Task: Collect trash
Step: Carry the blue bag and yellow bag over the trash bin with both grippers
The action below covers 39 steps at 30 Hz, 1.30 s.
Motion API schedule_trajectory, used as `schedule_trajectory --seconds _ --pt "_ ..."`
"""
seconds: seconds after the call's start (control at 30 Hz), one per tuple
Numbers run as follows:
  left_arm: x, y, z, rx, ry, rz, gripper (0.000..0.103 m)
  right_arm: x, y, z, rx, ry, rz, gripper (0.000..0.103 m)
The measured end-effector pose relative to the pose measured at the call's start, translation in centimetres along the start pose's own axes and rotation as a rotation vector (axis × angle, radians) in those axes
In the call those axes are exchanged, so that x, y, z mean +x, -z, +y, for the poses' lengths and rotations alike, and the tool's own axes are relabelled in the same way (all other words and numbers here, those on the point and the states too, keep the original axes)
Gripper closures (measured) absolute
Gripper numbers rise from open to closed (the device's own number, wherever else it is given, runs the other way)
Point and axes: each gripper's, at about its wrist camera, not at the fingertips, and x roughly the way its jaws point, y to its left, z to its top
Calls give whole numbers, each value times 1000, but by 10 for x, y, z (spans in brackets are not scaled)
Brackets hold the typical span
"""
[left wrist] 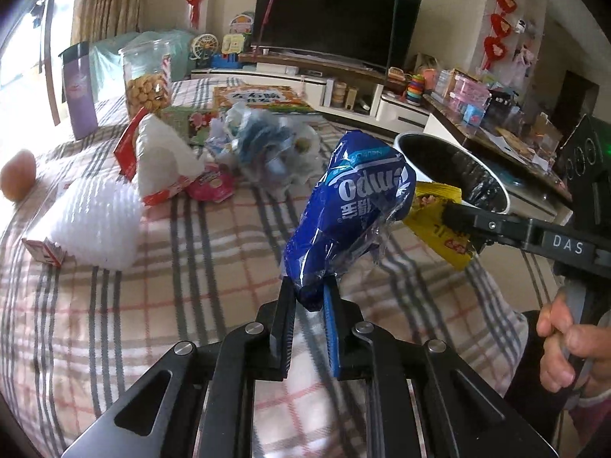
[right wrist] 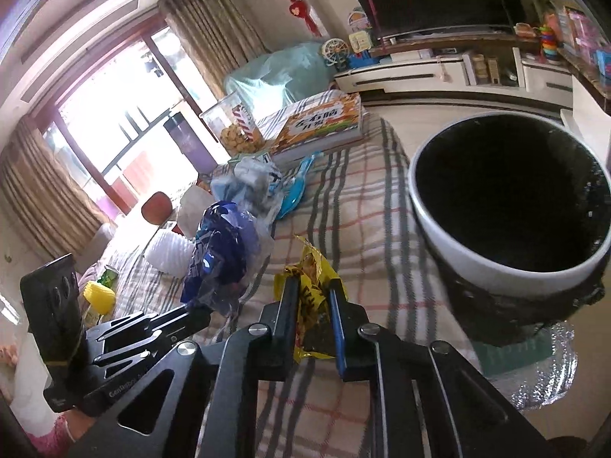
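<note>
Over plaid bedding, left hand-held gripper clamps a blue wrapper; right hand-held gripper clamps a yellow wrapper.

I saw a dark television on a long white media cabinet against the cream wall, where red hanging ornaments were pinned. Beige curtains framed a glaring window. A checked cloth covered the bench.

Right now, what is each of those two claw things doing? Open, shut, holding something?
Left gripper: closed on the blue wrapper, lifted off the table.
Right gripper: closed on the yellow wrapper, beside the bin.
</note>
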Motion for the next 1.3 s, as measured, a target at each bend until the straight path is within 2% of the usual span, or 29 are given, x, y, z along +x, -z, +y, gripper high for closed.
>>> schedule_trajectory --seconds 0.53,0.87,1.3 --pt "14 -13 -34 47 26 3 91 -29 6 -24 33 43 -48 91" --pt "33 -31 -59 84 53 14 91 -60 -9 -53 72 95 -118 91" --pt "70 -65 -99 170 64 27 90 -75 -27 -96 125 166 -172 91"
